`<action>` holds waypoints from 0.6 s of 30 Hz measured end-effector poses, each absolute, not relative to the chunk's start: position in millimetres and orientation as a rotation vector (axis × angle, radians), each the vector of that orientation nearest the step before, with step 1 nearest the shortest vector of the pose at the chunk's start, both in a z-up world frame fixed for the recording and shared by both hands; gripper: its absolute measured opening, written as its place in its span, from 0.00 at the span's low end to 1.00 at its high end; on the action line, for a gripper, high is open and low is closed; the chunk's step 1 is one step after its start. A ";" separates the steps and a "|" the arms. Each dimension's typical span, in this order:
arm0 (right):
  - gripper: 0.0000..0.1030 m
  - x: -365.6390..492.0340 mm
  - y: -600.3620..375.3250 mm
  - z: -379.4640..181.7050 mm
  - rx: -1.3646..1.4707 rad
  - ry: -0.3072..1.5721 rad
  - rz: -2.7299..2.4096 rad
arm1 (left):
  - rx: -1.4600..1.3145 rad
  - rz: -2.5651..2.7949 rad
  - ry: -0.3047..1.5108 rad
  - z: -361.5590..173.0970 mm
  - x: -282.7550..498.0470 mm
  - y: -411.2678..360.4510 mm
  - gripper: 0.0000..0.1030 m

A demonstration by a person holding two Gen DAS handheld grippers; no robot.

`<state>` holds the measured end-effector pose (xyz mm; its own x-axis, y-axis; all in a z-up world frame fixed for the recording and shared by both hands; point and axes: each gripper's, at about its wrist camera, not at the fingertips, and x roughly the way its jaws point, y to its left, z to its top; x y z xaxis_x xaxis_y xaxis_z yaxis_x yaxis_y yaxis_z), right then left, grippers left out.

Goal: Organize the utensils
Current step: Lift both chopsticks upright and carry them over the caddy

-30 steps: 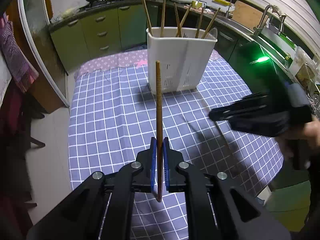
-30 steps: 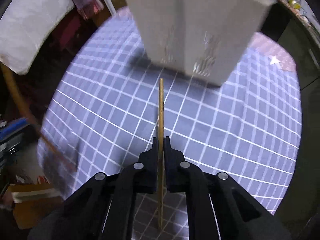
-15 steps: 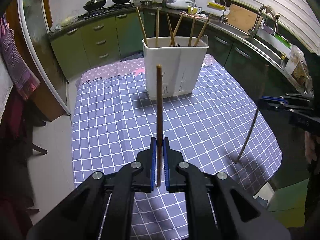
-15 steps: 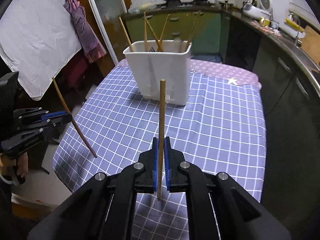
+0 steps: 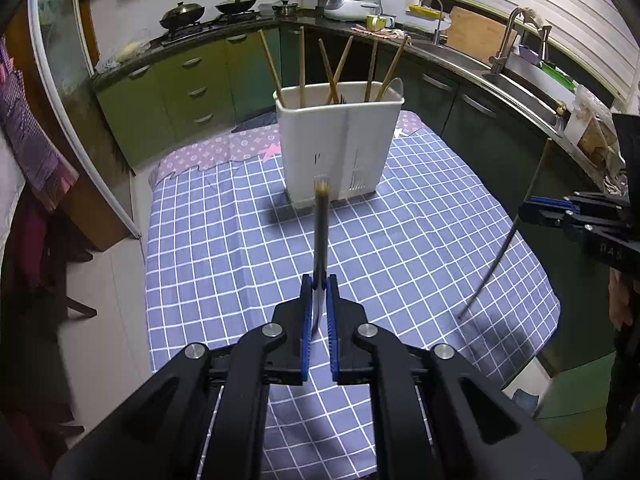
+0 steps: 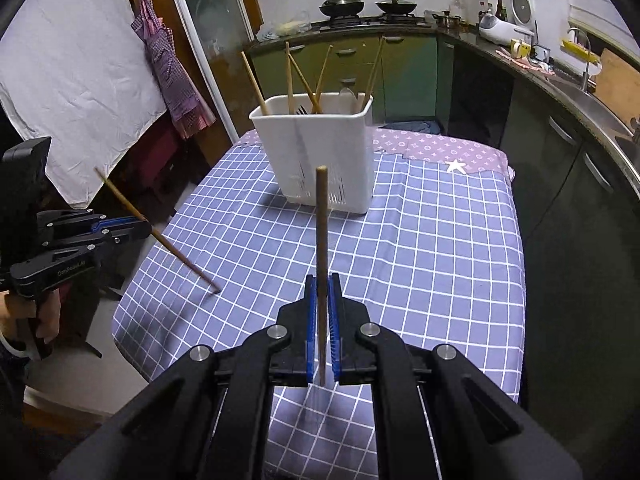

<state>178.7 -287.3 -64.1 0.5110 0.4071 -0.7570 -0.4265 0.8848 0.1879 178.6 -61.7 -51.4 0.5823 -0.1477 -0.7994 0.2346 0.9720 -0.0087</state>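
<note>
You are holding one chopstick in each hand-held gripper, both well back from the white utensil holder [image 5: 339, 142] standing at the far middle of the checked bench [image 5: 224, 248]. Your left hand-held gripper [image 5: 319, 304] is clamped on a dark chopstick [image 5: 321, 232] pointing toward the holder; your right hand-held gripper [image 6: 322, 308] is clamped on a lighter chopstick [image 6: 321, 240], likewise upright between the blue pads.

Several chopsticks [image 5: 334, 70] are already leaning at crossed angles in the holder, so a stick you are lowering in could be catching on them or striking the rim and glancing off. Each stick is pinched at a narrow spot low on its length, so any knock at the tip may be pivoting it in the pads or slipping it out. Bringing both sticks in together also risks them colliding over the opening.

The holder's inner dividers are hidden behind its wall, so I cannot tell which compartment is free. The left chopstick's tip is blurring, and both lower ends are fading out below the pads.
</note>
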 end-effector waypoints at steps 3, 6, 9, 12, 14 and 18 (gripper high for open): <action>0.07 183.7 -285.3 -54.2 -0.017 0.890 0.510 | 0.098 -0.232 0.920 -45.7 182.4 -62.8 0.07; 0.07 188.8 -281.3 -40.5 -0.017 0.863 0.518 | 0.085 -0.243 0.912 -36.2 189.1 -63.8 0.07; 0.07 197.3 -274.1 -19.6 -0.024 0.830 0.532 | 0.088 -0.244 0.886 -23.6 194.5 -66.0 0.07; 0.07 204.4 -267.4 1.9 -0.032 0.798 0.546 | 0.093 -0.247 0.865 -9.2 200.3 -68.1 0.07; 0.07 209.4 -262.2 21.4 -0.030 0.765 0.556 | 0.091 -0.250 0.853 1.9 205.2 -68.8 0.07; 0.07 223.8 -252.0 60.9 -0.017 0.710 0.579 | 0.097 -0.251 0.805 32.5 216.2 -71.4 0.07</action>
<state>223.8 -252.0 60.9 0.6091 0.4959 -0.6190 -0.5071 0.8435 0.1768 216.2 -71.4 32.5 0.6655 -0.1851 -0.7231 0.2585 0.9660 -0.0094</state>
